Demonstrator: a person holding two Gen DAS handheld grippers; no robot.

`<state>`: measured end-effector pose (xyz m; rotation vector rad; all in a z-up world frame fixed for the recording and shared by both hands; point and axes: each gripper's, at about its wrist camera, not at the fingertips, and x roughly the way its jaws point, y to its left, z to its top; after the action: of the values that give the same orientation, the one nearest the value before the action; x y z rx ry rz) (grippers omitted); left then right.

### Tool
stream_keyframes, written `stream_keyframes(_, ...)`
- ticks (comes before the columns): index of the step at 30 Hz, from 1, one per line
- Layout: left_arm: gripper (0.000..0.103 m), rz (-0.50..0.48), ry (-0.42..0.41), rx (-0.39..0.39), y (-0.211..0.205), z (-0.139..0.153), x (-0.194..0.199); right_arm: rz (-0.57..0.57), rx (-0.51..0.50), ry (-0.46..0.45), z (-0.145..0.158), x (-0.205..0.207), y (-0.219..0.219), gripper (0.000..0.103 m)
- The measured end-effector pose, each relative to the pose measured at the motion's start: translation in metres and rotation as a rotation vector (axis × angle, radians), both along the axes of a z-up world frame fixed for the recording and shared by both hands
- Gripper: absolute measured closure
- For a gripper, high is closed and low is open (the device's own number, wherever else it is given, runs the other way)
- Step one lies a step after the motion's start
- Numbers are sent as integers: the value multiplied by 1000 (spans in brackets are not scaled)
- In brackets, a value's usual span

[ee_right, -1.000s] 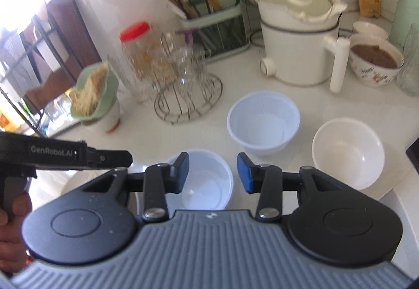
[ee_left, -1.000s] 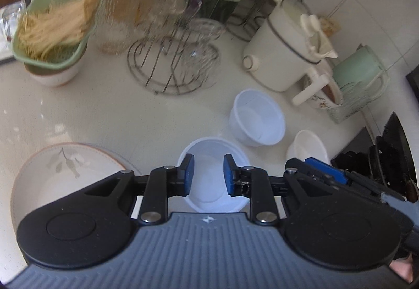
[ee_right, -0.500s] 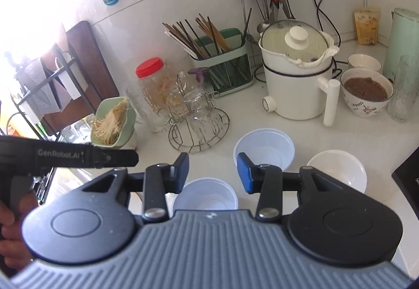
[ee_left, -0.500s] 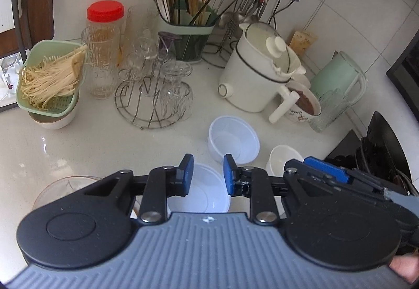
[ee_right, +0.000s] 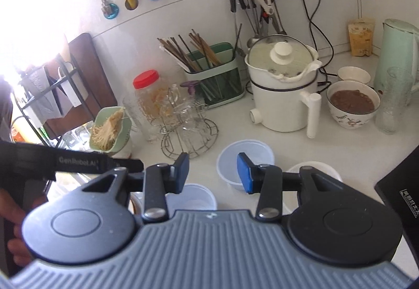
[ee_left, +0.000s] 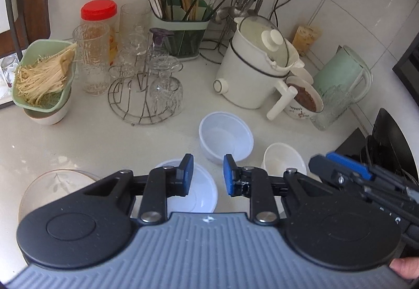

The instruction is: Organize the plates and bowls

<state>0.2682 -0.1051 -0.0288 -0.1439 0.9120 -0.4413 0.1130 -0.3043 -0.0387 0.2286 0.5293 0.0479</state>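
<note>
Three loose bowls sit mid-counter: a translucent white plastic bowl (ee_left: 226, 135), a second one nearer (ee_left: 193, 194), and a small white ceramic bowl (ee_left: 284, 160), with a leaf-print plate (ee_left: 52, 188) off to the left. Left gripper (ee_left: 207, 175) and right gripper (ee_right: 212, 172) both hang above, jaws apart, holding nothing. Risk imo: the light plastic skating away when pinched, or a swing clipping the wire glass rack (ee_left: 145, 95).

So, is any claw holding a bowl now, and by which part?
Nothing is held: the left claw and the right claw are both open and empty.
</note>
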Motion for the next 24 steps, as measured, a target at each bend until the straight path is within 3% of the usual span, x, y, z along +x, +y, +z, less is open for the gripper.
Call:
stream_keyframes(10, 75, 45, 8, -2, -25, 1, -11, 45, -8, 23, -4, -7, -29, 60)
stream_keyframes(24, 75, -3, 6, 39, -32, 1, -8, 3, 22, 62, -6, 1, -35, 60)
